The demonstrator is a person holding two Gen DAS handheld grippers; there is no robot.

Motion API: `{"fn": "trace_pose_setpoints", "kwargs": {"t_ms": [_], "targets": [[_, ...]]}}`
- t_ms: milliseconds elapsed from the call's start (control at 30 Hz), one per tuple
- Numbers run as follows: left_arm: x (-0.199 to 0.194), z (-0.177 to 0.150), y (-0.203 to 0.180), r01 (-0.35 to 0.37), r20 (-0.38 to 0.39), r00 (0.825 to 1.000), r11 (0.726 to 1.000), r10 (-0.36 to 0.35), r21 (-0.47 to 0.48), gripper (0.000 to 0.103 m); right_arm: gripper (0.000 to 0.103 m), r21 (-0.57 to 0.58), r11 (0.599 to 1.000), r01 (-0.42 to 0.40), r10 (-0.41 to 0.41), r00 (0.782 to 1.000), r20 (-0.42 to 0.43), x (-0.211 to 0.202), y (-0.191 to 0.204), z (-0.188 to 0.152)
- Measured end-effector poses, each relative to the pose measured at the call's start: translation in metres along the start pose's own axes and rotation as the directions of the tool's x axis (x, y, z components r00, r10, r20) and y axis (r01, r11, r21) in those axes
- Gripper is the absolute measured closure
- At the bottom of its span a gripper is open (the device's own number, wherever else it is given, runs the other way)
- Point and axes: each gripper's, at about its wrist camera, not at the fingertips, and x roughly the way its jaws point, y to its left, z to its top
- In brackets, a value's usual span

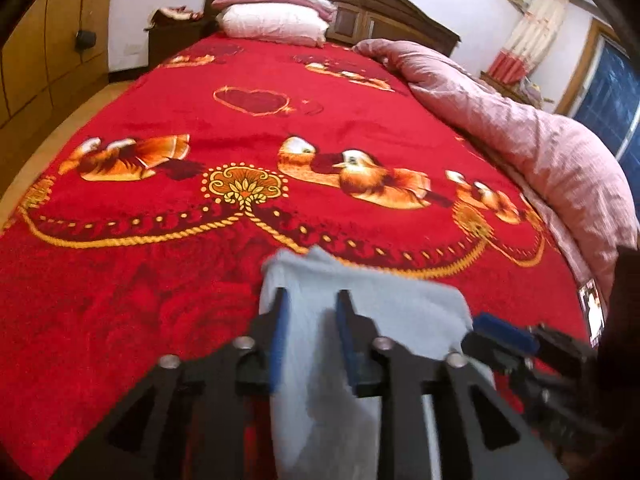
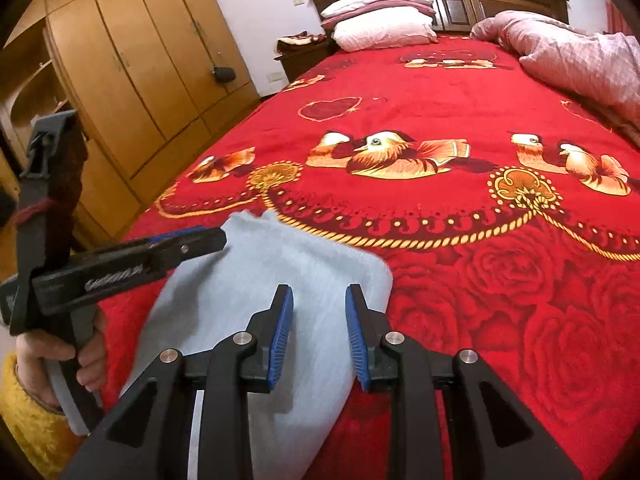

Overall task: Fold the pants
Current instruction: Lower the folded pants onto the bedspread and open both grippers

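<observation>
A: Pale blue pants [image 2: 280, 272] down at the near edge of the red blanket [image 2: 500, 280], bunched into a soft pad, well short of the pillows [image 2: 380, 28] at the far end.

B: Left gripper [image 1: 312, 320] spread wide, cloth showing in the gap, nothing pinched. Same story for the right gripper [image 2: 319, 320]: blue pads apart, poised over the near right part of the fabric, holding nothing.

A: Looks light and limp, probably a soft knit. Likely to sag and slide out of shape the moment only one corner lifts.

B: So best taken at two points along one edge, far left corner and far right corner, with a doubled layer in each pinch. No fear of breakage, only of wrinkles and layers slipping apart.

A: Plush blanket too, probably some cling underneath when dragging.

B: Now the unknowns. Near end of the pants cut off under both grippers, possibly hanging over the bed edge. Waistband or hems? Cannot tell. Number of layers, hard to say.

A: Blurred in the left wrist view as well, so edges smeared. At far right, a small lit screen [image 1: 592, 312], half hidden behind something dark.
</observation>
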Motion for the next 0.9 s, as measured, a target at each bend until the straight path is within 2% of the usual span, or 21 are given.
{"fn": "trace_pose_setpoints", "kwargs": {"t_ms": [133, 367, 567, 733, 867, 900], "targets": [[-0.032, -0.028, -0.014, -0.015, -0.007, 1.0, 0.998, 0.016, 0.055, 0.067, 0.075, -0.024, 0.999, -0.025, 0.025, 1.0, -0.01, -0.022, 0.011, -0.016], [-0.054, -0.087, -0.011, -0.064, -0.052, 0.997, 0.998, 0.065, 0.029, 0.065, 0.075, -0.069, 0.997, -0.026, 0.021, 0.998, -0.067, -0.036, 0.03, -0.06], [-0.057, -0.109, 0.001, -0.073, -0.066, 0.995, 0.997, 0.072, -0.022, 0.048, 0.071, -0.094, 0.995, 0.02, -0.03, 0.994, -0.104, -0.026, 0.03, -0.089], [-0.07, -0.124, 0.004, -0.101, -0.066, 0.993, 0.995, 0.099, -0.015, 0.048, 0.071, -0.055, 0.998, 0.01, -0.017, 0.993, -0.121, -0.034, 0.023, -0.095], [-0.065, -0.141, 0.013, -0.178, -0.121, 0.977, 0.984, 0.173, -0.026, 0.049, 0.071, -0.047, 0.999, 0.008, -0.015, 0.99, -0.139, -0.036, 0.024, -0.105], [-0.065, -0.145, 0.016, -0.195, -0.133, 0.973, 0.98, 0.189, -0.039, 0.051, 0.071, -0.05, 0.999, 0.007, -0.015, 0.989, -0.147, -0.036, 0.025, -0.107]]}}
